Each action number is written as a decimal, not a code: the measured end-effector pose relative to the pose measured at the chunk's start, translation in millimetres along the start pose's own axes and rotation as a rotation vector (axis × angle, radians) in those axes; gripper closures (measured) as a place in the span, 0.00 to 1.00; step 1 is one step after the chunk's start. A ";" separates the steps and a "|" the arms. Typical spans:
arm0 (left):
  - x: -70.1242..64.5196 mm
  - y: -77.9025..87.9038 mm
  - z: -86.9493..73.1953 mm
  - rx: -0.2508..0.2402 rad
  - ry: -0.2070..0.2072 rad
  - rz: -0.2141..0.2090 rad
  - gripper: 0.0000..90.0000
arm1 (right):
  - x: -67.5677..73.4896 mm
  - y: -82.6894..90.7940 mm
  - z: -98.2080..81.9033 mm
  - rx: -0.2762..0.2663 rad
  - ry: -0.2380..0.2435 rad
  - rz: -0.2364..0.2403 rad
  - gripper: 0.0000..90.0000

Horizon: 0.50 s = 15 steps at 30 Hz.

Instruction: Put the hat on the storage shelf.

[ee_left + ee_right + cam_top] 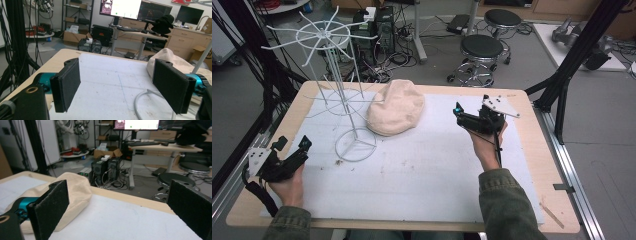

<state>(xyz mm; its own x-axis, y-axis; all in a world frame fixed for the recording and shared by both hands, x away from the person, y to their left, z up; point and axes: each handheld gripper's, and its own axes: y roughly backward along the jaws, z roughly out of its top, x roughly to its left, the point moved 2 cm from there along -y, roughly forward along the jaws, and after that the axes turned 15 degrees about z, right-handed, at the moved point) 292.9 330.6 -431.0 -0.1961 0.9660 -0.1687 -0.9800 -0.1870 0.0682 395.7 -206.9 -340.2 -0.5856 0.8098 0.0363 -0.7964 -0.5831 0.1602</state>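
Your left gripper [292, 145]: jaws wide, near table's [532, 150] left edge
Your right gripper [458, 111]: jaws wide, empty
Cap [395, 107]: beside wire rack [339, 95], far edge

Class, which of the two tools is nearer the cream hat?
The right tool: it sits just beside the hat, while the left tool is by the table's near-left corner.

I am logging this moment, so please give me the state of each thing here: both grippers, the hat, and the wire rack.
Left gripper: jaws open, holding nothing.
Right gripper: jaws open, holding nothing.
Beige hat: lying on the white mat, not hung.
White wire rack: upright, nothing on its arms.
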 end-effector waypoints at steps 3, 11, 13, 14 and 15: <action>1.5 -0.1 0.7 -0.001 0.004 0.004 0.25 | 4.4 -13.3 5.4 0.034 0.037 0.037 0.04; 5.5 -0.3 1.8 -0.005 0.021 0.009 0.25 | 18.7 -51.2 14.2 0.089 0.066 0.174 0.04; 6.1 -0.7 1.9 -0.005 0.021 0.009 0.25 | 22.7 -62.9 13.8 0.105 0.061 0.222 0.04; 6.4 -0.9 2.0 -0.005 0.023 0.009 0.25 | 23.9 -67.1 13.5 0.109 0.060 0.236 0.04; 6.8 -1.0 2.0 -0.005 0.024 0.010 0.25 | 28.7 -79.1 13.5 0.133 0.067 0.278 0.04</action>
<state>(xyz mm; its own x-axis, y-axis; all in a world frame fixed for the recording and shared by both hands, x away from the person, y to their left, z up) 292.7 337.7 -430.3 -0.2062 0.9595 -0.1919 -0.9782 -0.1971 0.0655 444.0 -136.7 -338.5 -0.7903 0.6118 0.0321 -0.5804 -0.7644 0.2808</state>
